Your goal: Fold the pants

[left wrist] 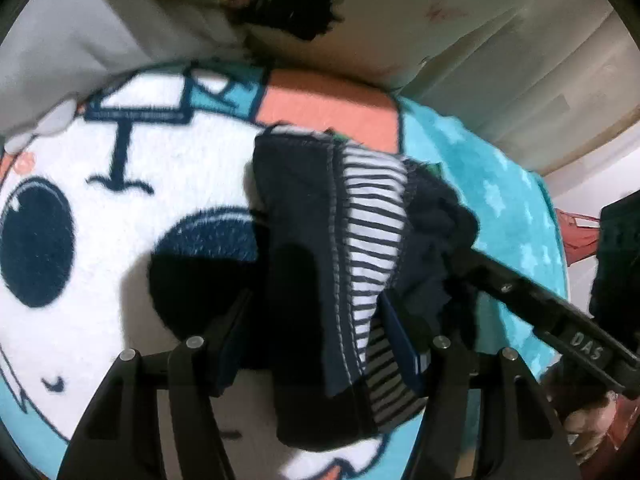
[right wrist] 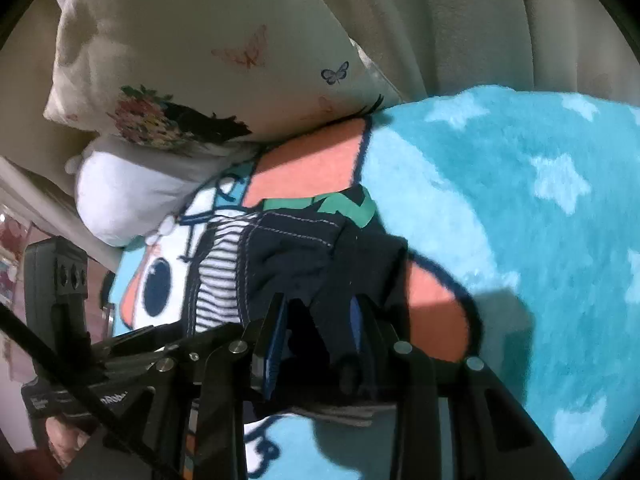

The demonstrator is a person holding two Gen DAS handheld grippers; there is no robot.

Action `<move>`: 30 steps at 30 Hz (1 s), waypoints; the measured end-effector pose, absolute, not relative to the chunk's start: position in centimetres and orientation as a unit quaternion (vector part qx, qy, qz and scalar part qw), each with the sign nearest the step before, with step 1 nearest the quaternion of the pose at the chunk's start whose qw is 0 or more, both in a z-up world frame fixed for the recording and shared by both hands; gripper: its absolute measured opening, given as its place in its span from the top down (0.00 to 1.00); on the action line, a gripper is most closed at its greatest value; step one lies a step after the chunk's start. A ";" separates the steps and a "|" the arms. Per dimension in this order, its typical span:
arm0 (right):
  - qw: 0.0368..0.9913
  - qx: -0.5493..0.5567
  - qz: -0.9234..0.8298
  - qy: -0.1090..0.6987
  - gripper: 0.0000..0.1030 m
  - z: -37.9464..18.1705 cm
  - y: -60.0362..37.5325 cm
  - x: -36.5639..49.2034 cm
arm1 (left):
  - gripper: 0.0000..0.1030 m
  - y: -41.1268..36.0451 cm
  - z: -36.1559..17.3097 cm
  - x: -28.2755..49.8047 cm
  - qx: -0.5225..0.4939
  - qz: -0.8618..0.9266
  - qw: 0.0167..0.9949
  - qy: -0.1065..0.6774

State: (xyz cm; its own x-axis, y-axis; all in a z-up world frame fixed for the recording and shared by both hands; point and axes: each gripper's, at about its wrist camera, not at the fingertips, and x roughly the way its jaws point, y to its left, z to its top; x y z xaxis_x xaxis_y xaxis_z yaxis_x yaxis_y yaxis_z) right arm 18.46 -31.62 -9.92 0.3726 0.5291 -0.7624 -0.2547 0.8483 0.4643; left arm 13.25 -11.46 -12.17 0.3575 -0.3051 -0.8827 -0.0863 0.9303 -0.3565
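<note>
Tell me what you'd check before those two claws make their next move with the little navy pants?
1. Left claw has cloth between its fingers: ok, the navy pants with the striped lining hang through it.
2. Right claw grips the pants: ok, dark fabric is bunched between its fingers.
3. Both claws hold matching edges: cannot tell, the fabric is crumpled and blurred.
4. Pants lifted off the blanket: cannot tell; the far end seems to rest on it.
5. Landing spot free: ok, the cartoon blanket is bare beside the pants.
6. Butterfly pillow out of the way: ok, it lies beyond the pants at the blanket's edge.
</note>
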 end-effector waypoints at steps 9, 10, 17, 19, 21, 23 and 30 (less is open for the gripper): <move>0.843 0.142 0.219 0.470 0.56 -6.2 -32.6 15.7 | 0.39 -9.0 -7.9 11.2 -0.177 -0.052 0.831 0.525; 0.848 0.136 0.212 0.467 0.55 -5.9 -32.6 14.9 | 0.39 -8.8 -6.9 10.5 -0.169 -0.044 0.840 0.513; 0.866 0.111 0.160 0.460 0.45 -5.2 -31.8 10.6 | 0.32 -7.7 -1.7 6.3 -0.109 0.010 0.898 0.427; 0.873 0.101 0.146 0.455 0.42 -4.8 -31.4 9.3 | 0.27 -7.7 -0.2 5.2 -0.079 0.029 0.915 0.395; 0.881 0.091 0.131 0.445 0.40 -4.4 -31.0 8.2 | 0.19 -7.5 1.6 3.7 -0.047 0.054 0.936 0.346; 0.888 0.085 0.124 0.435 0.38 -3.8 -30.5 7.2 | 0.09 -7.1 3.1 2.3 -0.035 0.073 0.949 0.306; 0.911 0.053 0.109 0.393 0.32 -1.2 -27.8 4.8 | 0.00 -4.3 8.2 -1.2 -0.028 0.127 0.973 0.193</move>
